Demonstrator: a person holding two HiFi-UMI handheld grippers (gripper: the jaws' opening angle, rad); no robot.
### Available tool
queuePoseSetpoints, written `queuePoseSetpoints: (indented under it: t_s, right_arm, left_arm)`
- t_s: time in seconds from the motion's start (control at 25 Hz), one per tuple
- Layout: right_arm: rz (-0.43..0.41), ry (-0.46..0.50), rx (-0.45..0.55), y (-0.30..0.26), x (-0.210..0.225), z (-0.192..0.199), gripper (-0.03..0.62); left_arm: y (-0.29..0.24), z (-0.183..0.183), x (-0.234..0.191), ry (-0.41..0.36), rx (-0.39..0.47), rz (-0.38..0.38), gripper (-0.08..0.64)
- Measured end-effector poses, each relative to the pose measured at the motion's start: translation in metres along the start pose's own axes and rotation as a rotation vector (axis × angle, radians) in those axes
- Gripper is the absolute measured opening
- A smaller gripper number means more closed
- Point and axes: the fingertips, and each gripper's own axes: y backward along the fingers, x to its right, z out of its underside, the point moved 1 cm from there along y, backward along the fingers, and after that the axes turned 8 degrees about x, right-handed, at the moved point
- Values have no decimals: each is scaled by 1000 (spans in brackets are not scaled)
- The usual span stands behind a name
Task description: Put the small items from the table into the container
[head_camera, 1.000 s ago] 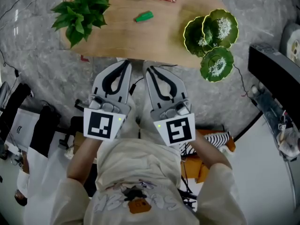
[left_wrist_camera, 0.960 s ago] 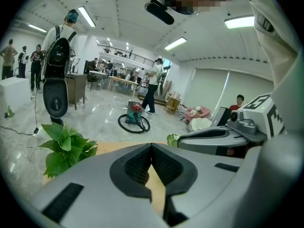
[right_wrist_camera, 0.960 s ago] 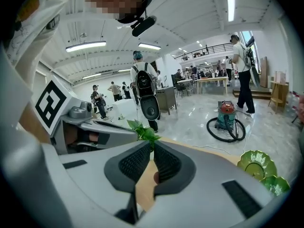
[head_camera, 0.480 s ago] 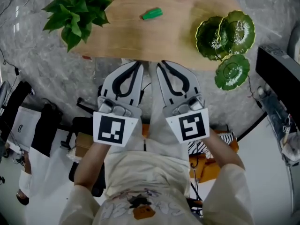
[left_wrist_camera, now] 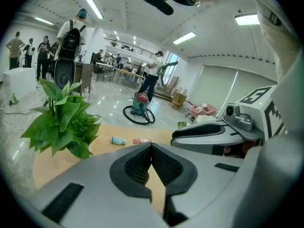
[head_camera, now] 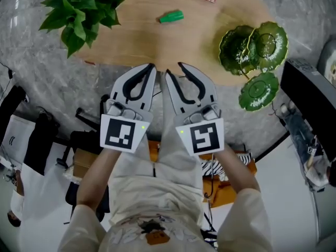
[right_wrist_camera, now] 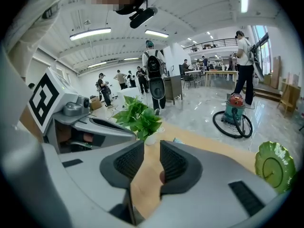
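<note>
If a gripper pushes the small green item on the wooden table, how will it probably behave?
The green item looks small, so it is probably light and easy to slide on the smooth wooden table. Its long, tapered shape suggests it may pivot or roll if pushed off-centre.

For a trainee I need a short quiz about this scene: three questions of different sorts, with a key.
1. True or false: the green item lies in the dish.
2. What stands at the left end of the table in the head view? A) a plant B) a laptop C) a kettle
3. Fill in: the jaws of the left gripper are ___.

Key: 1. False, it lies on the bare wood, apart from the dish. 2. A. 3. shut, with nothing between them.
</note>
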Motion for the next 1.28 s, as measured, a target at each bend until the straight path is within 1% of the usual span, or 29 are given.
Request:
queuePoseSetpoints:
  t_s: [0.12, 0.2, 0.28, 0.36, 0.52, 0.68, 0.76, 0.88, 0.96, 1.04, 1.12, 1.28]
  right_arm:
    - [4, 7, -9, -6, 5, 8, 97]
    - [-13, 25, -48, -9, 8, 18, 103]
    - [-33, 39, -94, -16, 11, 32, 126]
    - [-39, 45, -116, -23, 14, 42, 143]
    - [-20, 80, -129, -35, 22, 56, 153]
    - [-8, 120, -151, -44, 29, 66, 187]
    - [-13, 147, -164, -49, 32, 70, 195]
    - [-26, 170, -230, -56, 38, 84, 204]
    - [-33, 154, -271, -63, 40, 98, 206]
    - [-39, 159, -289, -69, 43, 107, 206]
    - [-40, 188, -297, -73, 48, 112, 206]
    - [-57, 261, -319, -83, 52, 117, 210]
  left_arm:
    - [-6, 4, -6, -9, 11, 3, 0]
    - [-10, 11, -8, -11, 5, 8, 0]
    - [-16, 20, -13, -9, -7, 10, 0]
    - [-21, 28, -18, -12, -14, 14, 0]
    - [-30, 42, -25, -15, -20, 16, 0]
    - [-37, 52, -30, 13, -32, -3, 0]
    - [-43, 53, -32, 6, -25, 4, 0]
    - [-50, 62, -37, 19, -30, 4, 0]
    - [-54, 73, -42, 28, -61, -10, 0]
    - [-58, 83, -46, 44, -96, -24, 0]
    - [-62, 86, -47, 56, -108, -26, 0]
    - [-69, 89, -50, 63, -105, -23, 0]
